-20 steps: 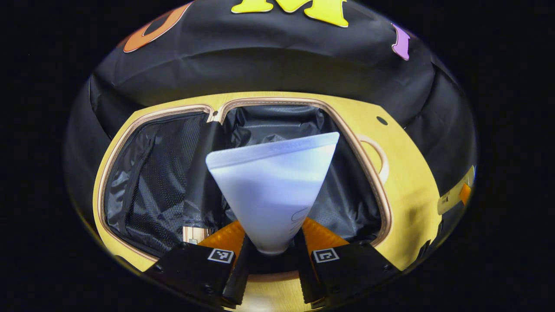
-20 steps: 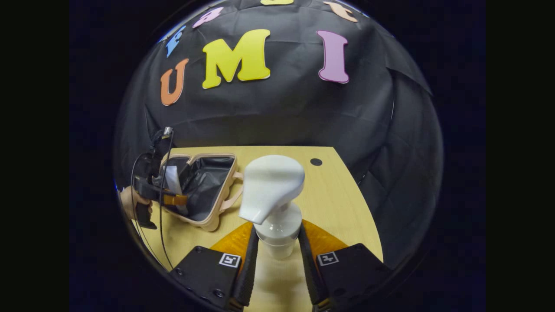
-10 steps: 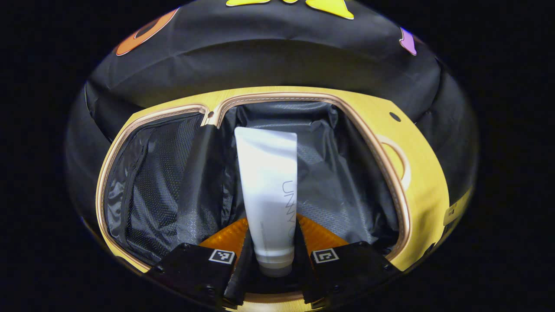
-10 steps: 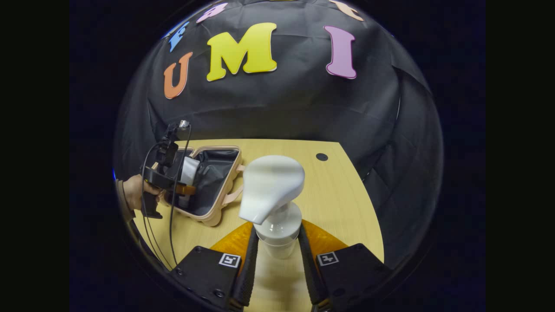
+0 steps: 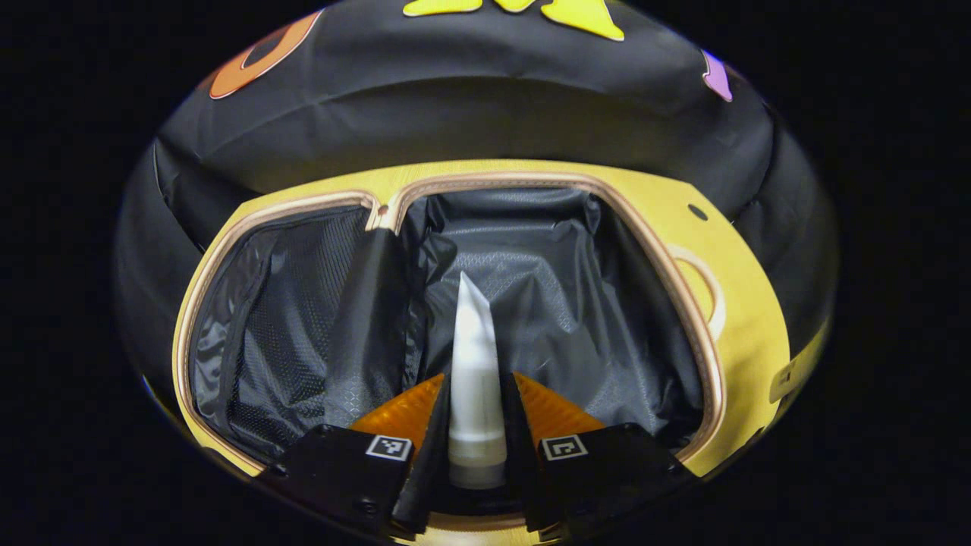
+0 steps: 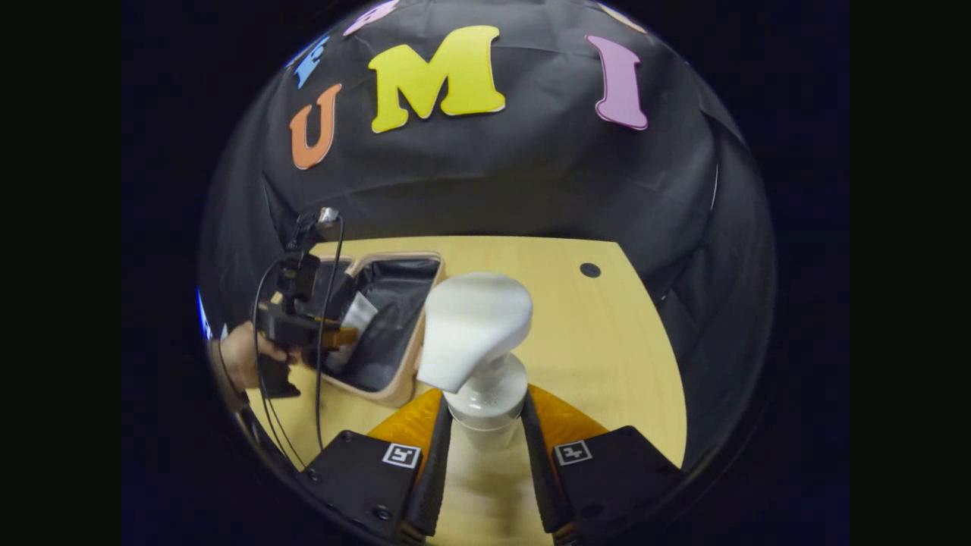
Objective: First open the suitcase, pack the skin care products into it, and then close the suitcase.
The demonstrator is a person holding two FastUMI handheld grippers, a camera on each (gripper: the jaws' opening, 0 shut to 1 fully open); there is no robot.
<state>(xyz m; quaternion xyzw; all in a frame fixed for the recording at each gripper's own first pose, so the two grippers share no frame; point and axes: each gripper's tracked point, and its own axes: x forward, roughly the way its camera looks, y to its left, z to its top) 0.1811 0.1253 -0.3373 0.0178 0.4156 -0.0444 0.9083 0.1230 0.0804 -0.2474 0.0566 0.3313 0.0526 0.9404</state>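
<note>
White plastic sits clamped in the left gripper [image 5: 472, 462]: a squeeze tube [image 5: 473, 379] held near its cap end, both fingers pressing its sides, its flat crimped end seen edge-on and pointing forward over the open suitcase [image 5: 686, 334]. Beneath the tube lies the suitcase's right half, lined with crinkled black fabric; the left half, just beside it, is covered by a black mesh panel [image 5: 265, 326]. A pale pink rim runs around both halves, and a matching handle loop [image 5: 705, 280] lies on the wooden table [image 5: 751, 303] at the right edge.

In the right gripper view, the right gripper [image 6: 485, 470] grips a white pump bottle [image 6: 478, 356] at its neck, both fingers against it, the pump head tilted with its spout toward the left. The bottle is held above bare tabletop [image 6: 607, 349], right of the suitcase [image 6: 398, 379] and apart from it. Farther left, a hand [image 6: 243, 360] holds the left gripper [image 6: 345, 334] over the suitcase interior, with the tube [image 6: 358, 315] angled down into it and black cables [image 6: 322, 318] hanging from the device.
</note>
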